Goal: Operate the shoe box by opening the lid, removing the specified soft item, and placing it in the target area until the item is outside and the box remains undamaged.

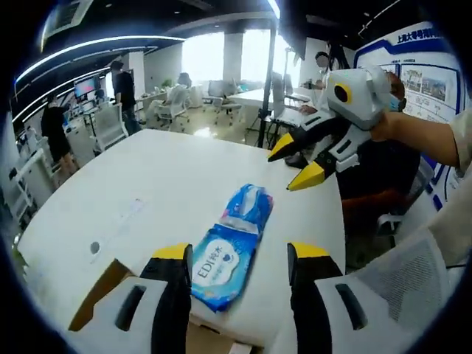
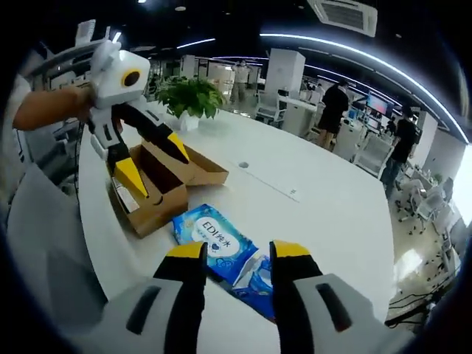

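Wet-wipes pack [image 1: 230, 257], blue and white soft pouch with "EDI" print, lies flat on the white table [image 1: 133, 192], outside the shoe box. In the left gripper view it sits between and just beyond the left gripper [image 1: 240, 254] jaws, which stand apart with nothing in them. In the right gripper view the same pack [image 2: 221, 251] lies just ahead of the right gripper [image 2: 237, 251], jaws also spread and empty; far end of the pack looks crumpled.

Right gripper [image 1: 299, 164] shows in the left gripper view raised over the table's far side, jaws parted, held by a person's hand [image 1: 391, 125]. Left gripper [image 2: 155, 166] shows in the right gripper view hovering above the cardboard shoe box [image 2: 166, 188], jaws parted.

Box is open, brown flaps spread, sitting near the table edge right beside the pack; a corner of it [image 1: 103, 291] shows at the bottom of the left gripper view. No tear or crush visible on it.

Handling judgement: pack looks light, soft and squashy, with a slick plastic film likely to slip; best pinched across its narrow width mid-body, not at the crimped end. Item already appears out of the box.

Beyond: potted plant [image 2: 190, 96] on the table, office desks, chairs, people standing in the background.
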Action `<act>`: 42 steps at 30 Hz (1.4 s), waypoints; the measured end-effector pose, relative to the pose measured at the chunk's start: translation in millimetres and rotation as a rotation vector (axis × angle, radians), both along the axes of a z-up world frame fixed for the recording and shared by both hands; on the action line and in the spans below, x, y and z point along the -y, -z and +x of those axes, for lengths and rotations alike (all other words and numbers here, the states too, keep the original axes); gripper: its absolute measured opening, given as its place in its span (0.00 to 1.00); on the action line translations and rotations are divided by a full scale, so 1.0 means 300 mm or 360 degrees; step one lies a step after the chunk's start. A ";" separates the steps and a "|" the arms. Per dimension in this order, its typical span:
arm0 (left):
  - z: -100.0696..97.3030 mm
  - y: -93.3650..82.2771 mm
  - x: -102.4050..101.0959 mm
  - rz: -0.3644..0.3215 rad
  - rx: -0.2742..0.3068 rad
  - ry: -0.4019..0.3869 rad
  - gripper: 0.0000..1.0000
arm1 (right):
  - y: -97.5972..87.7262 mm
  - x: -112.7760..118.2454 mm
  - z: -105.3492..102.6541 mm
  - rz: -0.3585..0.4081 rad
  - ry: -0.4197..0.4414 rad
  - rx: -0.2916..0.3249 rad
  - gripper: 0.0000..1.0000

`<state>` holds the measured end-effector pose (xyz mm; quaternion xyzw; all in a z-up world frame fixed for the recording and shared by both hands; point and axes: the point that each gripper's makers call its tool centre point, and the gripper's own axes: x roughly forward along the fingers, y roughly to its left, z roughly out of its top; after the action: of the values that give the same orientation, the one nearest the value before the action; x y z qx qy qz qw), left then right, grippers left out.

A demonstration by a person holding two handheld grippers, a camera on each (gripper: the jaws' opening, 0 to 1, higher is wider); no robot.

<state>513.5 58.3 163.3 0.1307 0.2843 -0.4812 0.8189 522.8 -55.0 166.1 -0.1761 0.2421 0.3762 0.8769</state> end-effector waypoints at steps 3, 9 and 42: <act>-0.025 -0.002 -0.085 0.0000 0.0003 -0.0036 0.54 | -0.008 -0.060 -0.033 0.0011 -0.0069 -0.0014 0.32; -0.080 -0.002 -0.225 0.0001 0.0020 -0.0089 0.56 | 0.014 -0.192 -0.108 -0.0032 -0.0286 -0.0083 0.30; -0.362 0.009 -0.767 -0.0047 0.0132 -0.0601 0.90 | 0.280 -0.706 -0.217 -0.0376 -0.1234 -0.0257 0.31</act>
<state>405.0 288.5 160.6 0.0827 0.2628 -0.3173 0.9074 457.7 156.8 82.1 -0.3235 0.2672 0.6609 0.6222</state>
